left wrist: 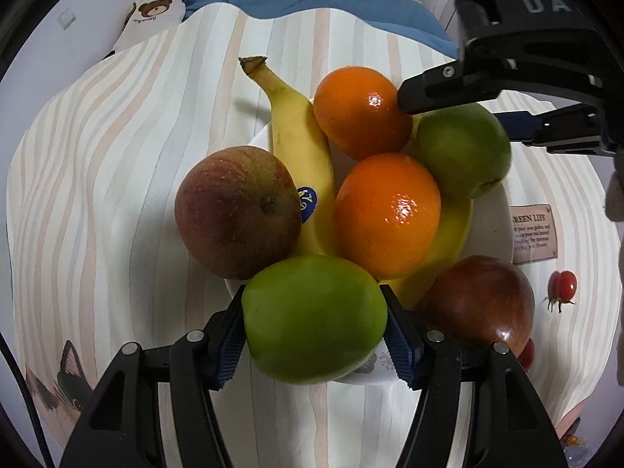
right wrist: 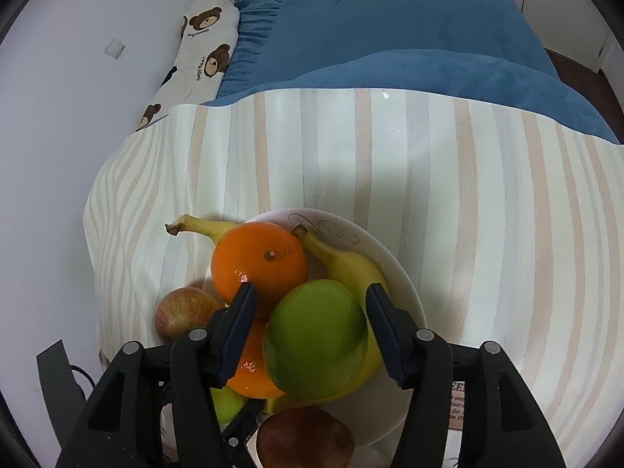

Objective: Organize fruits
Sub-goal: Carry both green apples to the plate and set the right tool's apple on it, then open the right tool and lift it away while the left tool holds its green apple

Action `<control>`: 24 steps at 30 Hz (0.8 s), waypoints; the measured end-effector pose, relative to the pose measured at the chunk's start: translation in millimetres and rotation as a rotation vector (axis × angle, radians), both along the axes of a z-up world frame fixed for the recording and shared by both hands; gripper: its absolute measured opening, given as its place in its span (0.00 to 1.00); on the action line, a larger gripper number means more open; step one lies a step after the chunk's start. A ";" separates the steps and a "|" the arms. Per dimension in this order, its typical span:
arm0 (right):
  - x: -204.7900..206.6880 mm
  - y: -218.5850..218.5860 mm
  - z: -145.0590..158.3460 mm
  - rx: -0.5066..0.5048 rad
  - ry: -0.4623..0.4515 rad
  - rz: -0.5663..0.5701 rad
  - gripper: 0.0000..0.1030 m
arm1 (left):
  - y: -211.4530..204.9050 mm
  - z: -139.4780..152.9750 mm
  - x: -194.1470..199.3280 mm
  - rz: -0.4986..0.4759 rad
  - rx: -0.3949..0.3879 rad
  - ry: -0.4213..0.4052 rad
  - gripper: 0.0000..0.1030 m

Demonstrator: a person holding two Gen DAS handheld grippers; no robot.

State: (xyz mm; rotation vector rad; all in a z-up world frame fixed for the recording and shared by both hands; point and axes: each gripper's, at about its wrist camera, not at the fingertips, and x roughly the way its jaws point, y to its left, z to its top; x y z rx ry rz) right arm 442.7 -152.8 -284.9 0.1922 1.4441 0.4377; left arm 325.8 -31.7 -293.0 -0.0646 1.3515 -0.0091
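1. Spreading under everything, the striped cloth [right wrist: 448,202] runs ahead of both tongs, with a blue blanket [right wrist: 390,39] beyond its far edge
2. White plate [right wrist: 405,284] sits just ahead of the right tongs and holds the heaped fruit
3. Left tongs [left wrist: 315,321] pinch the near green apple [left wrist: 314,318], a pad touching each of its sides at the plate's near rim
4. Right tongs [right wrist: 310,329] stand spread around the far green apple [right wrist: 316,339]; there is a gap at each pad
5. Red apple [left wrist: 236,210] lies ahead-left of the left tongs, against a banana [left wrist: 296,156]
6. Two oranges [left wrist: 386,214] sit straight ahead of the left tongs, one behind the other
7. Dark red apple [left wrist: 477,304] rests just right of the left tongs
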 end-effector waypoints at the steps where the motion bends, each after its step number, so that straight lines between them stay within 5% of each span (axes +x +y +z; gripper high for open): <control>1: -0.1 -0.4 0.4 0.000 0.000 -0.002 0.61 | 1.2 -1.7 2.9 0.004 0.000 0.007 0.59; 13: -3.5 -7.0 3.6 -0.003 0.009 -0.022 0.78 | 20.4 -17.4 12.3 0.048 -0.029 0.029 0.63; 24: -8.6 -18.7 23.7 0.017 -0.011 -0.034 0.85 | 27.4 11.2 10.5 0.051 -0.054 -0.026 0.64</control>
